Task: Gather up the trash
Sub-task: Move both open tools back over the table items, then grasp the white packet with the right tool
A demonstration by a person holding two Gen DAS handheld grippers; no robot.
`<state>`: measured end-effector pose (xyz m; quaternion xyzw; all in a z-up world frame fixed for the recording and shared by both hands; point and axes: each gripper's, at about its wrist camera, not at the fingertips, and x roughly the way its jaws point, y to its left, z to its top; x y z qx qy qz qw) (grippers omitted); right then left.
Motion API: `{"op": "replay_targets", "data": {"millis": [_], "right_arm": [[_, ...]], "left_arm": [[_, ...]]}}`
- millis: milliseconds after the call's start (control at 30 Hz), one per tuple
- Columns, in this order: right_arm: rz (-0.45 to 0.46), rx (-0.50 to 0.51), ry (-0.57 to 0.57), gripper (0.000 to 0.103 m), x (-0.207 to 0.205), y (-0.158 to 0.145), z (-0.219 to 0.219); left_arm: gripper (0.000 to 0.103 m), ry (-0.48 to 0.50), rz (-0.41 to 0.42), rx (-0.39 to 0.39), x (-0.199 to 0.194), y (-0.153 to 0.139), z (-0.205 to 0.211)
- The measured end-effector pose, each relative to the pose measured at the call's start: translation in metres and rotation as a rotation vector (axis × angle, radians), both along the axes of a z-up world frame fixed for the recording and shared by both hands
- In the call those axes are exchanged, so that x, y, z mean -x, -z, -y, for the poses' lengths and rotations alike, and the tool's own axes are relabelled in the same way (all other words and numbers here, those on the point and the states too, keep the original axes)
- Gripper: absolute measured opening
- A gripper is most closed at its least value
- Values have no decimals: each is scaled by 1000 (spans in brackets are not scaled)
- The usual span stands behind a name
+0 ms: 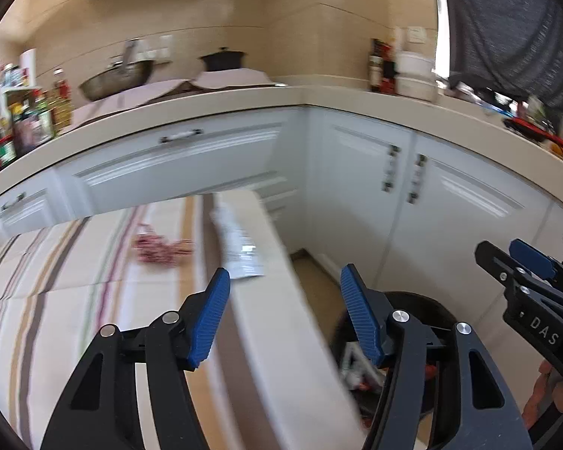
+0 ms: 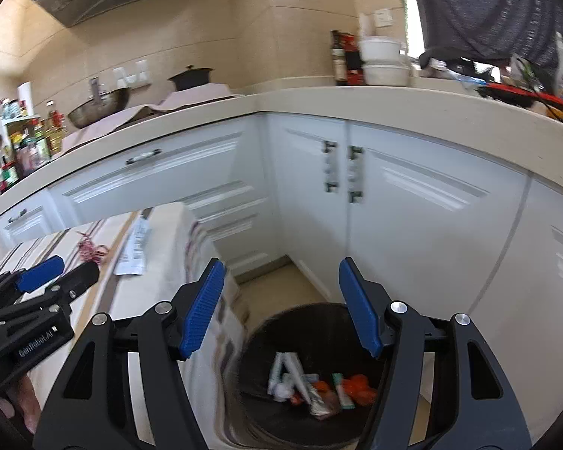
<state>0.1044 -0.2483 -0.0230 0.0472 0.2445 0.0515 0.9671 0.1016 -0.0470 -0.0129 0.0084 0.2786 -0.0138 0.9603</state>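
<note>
A black trash bin (image 2: 311,322) stands on the floor beside the cloth-covered table (image 2: 157,292); it holds several wrappers and orange scraps (image 2: 319,386). My right gripper (image 2: 281,307) is open and empty above the bin. My left gripper (image 1: 285,315) is open and empty over the table's right edge, with the bin (image 1: 424,307) low to its right. On the striped cloth lie a white printed wrapper (image 1: 240,243) and a red-and-white string tangle (image 1: 157,249); both also show in the right wrist view, the wrapper (image 2: 135,247) and the tangle (image 2: 90,251).
White cabinets (image 2: 394,202) form a corner behind the bin under a beige counter (image 2: 356,101). The counter carries a wok (image 1: 116,78), a black pot (image 1: 223,60), bottles (image 1: 26,120) and white containers (image 2: 384,62). Tan floor (image 2: 277,285) lies between table and cabinets.
</note>
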Motion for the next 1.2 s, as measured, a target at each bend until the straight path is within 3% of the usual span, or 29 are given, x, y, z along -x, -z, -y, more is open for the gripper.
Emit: {"op": "replay_targets", "data": {"millis": [367,667,1033,1200], "right_arm": [[-6,13,-158,62,-30,-5,-84],[-14,40,-250,62,-65,-4,-145],[-71,91,-293,62,-119,15,-192],[-155,124,-312,62,-138,32,-205]], "left_arm": [[63,-229,4,2,2,-3,-101],[63,-340,-22,24,-11,9,-158],[65,-372,-57,58,-40,20,-177],[66,-372,-83,58,-47,27,-177]]}}
